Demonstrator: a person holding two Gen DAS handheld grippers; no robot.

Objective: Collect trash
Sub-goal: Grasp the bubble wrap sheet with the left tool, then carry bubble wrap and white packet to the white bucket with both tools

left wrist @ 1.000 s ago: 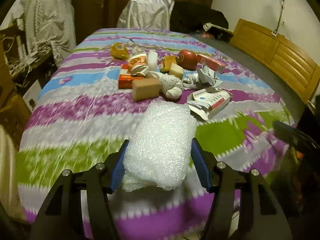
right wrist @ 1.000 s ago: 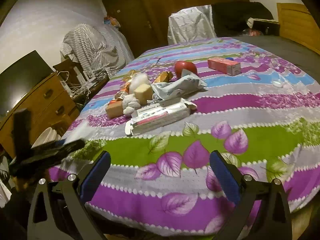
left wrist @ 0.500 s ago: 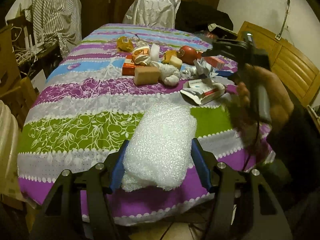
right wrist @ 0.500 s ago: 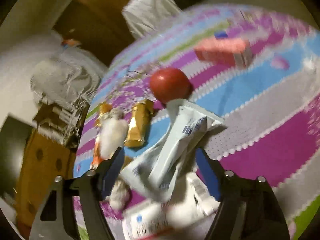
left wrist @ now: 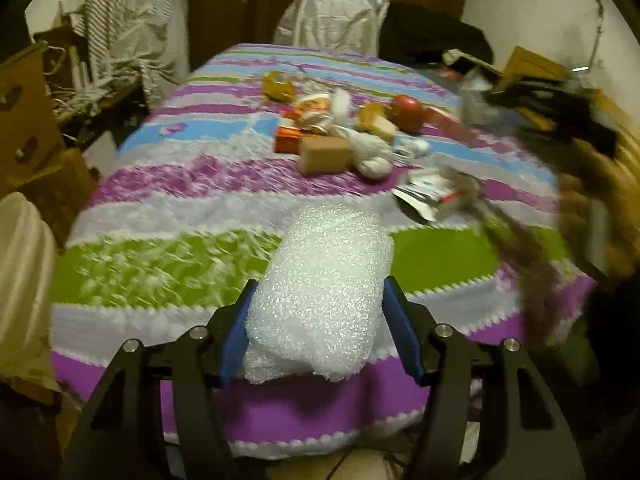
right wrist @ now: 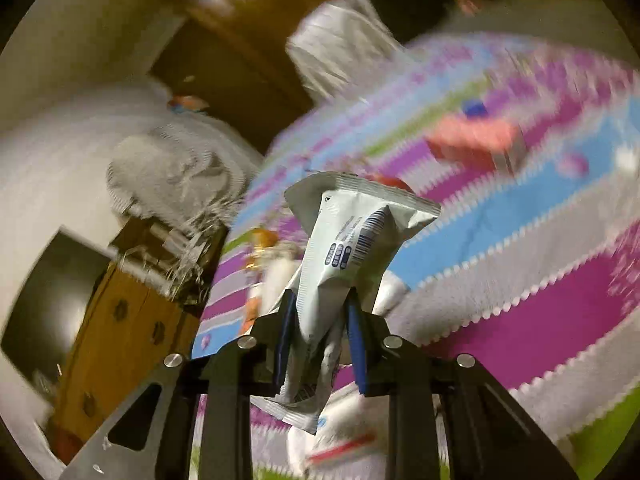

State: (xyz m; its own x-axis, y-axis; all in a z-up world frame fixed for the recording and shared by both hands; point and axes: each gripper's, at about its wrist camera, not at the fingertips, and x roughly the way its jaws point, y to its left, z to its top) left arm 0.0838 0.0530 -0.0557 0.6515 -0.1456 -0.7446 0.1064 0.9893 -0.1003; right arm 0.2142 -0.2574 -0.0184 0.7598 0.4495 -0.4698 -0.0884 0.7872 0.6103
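In the left wrist view my left gripper point(left wrist: 320, 304) is shut on a white roll of bubble wrap point(left wrist: 320, 292), held above the near edge of the striped bedspread point(left wrist: 168, 264). My right gripper point(right wrist: 320, 312) has its jaws closing on a crumpled white snack wrapper point(right wrist: 344, 248), whose blue pads squeeze its lower part while it hangs lifted off the bed. The hand with that gripper point(left wrist: 540, 96) shows blurred at the right of the left wrist view. A pile of trash point(left wrist: 344, 136) lies mid-bed: boxes, a red apple point(left wrist: 406, 107), tissues, wrappers.
A flat white-and-red packet point(left wrist: 432, 192) lies right of the pile. A pink box point(right wrist: 476, 140) sits farther back. A wooden dresser point(right wrist: 120, 320) and cardboard stand left of the bed. A covered chair point(left wrist: 332, 20) is behind it, a wooden headboard at the right.
My right gripper swung from the bed's near edge over to the pile, closed around the white wrapper and lifted it, rolling as it went. The left gripper kept its hold on the bubble wrap.
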